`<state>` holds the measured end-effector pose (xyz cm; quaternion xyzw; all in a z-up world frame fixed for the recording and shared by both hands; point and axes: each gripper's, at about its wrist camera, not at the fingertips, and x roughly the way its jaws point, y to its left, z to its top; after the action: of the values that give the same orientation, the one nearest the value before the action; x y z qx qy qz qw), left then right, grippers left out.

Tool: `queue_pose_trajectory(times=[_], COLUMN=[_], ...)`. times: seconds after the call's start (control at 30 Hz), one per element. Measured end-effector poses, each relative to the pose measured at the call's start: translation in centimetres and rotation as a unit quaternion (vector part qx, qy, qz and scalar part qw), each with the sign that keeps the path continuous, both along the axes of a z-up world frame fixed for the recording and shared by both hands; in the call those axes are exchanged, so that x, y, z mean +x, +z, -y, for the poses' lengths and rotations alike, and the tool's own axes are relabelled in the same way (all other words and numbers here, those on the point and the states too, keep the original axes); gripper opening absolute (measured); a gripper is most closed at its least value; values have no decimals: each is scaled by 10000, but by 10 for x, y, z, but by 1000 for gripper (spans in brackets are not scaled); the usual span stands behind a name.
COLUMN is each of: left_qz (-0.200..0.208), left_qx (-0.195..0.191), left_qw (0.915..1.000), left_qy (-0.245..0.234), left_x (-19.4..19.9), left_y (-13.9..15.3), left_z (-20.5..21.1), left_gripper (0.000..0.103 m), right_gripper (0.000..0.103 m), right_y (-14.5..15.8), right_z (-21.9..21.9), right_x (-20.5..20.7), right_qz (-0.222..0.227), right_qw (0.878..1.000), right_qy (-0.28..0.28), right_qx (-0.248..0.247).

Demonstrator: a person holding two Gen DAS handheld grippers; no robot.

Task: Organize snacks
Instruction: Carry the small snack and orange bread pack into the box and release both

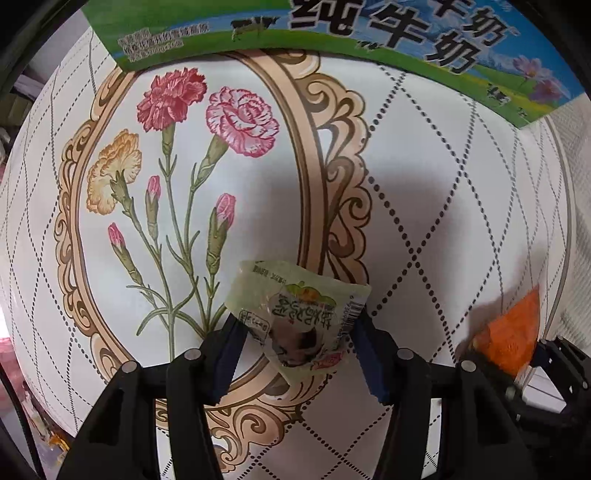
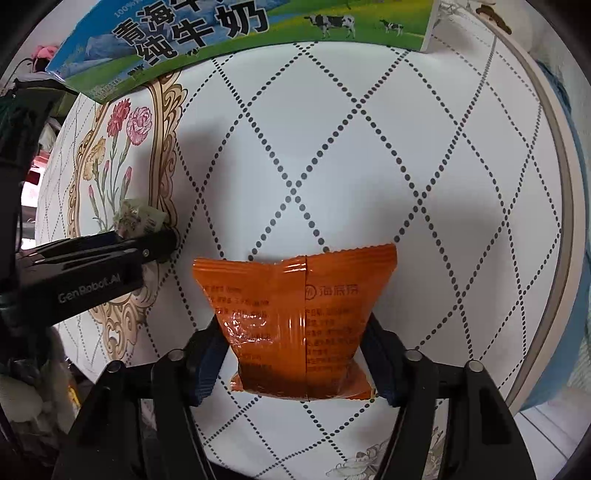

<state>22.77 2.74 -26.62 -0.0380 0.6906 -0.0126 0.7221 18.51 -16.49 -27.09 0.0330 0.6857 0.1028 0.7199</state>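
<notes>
- Over the round table (image 2: 406, 155), with its white quilted cloth and carnation print, I have both claws pointing almost straight down, each with a snack in it.
- My left claw (image 1: 295, 336) is closed on a small pale-green snack packet (image 1: 299, 314); the blue pads press its two sides and it hangs clear of the cloth, above the ornate gold frame of the print.
- My right claw (image 2: 299, 354) is closed on an orange snack pouch (image 2: 295, 317), pinched across its lower half, with the serrated top edge fanning out above the pads and its back seam running along the fingers.
- The milk carton box (image 2: 229, 33) lies ahead of both claws, along the far side of the table, its printed side wall facing me.
- I judge the next move turns on that: both packets must travel forward to the box, and neither claw looks clearly nearer.
- From the right wrist view the left claw sits just to the side, so I would keep them apart on the way.
</notes>
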Motion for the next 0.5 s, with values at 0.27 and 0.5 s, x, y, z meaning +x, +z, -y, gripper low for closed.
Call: queue_pose_trajectory(times=[0.27,0.5], left_qz=[141,891], left_qx=[-335,-964], left_qw=[9993,9913], left_qy=[-38,-62], left_x=[-8,26], left_y=[36,131], left_z=[3,6], left_gripper=[50,50], right_gripper=[47,47], right_y=[32,107], right_z=[17,31], right_x=[7,42], right_qz=[265,885], right_qw=[9979,9892], right_qy=[-320,-469], right_qx=[489,1073])
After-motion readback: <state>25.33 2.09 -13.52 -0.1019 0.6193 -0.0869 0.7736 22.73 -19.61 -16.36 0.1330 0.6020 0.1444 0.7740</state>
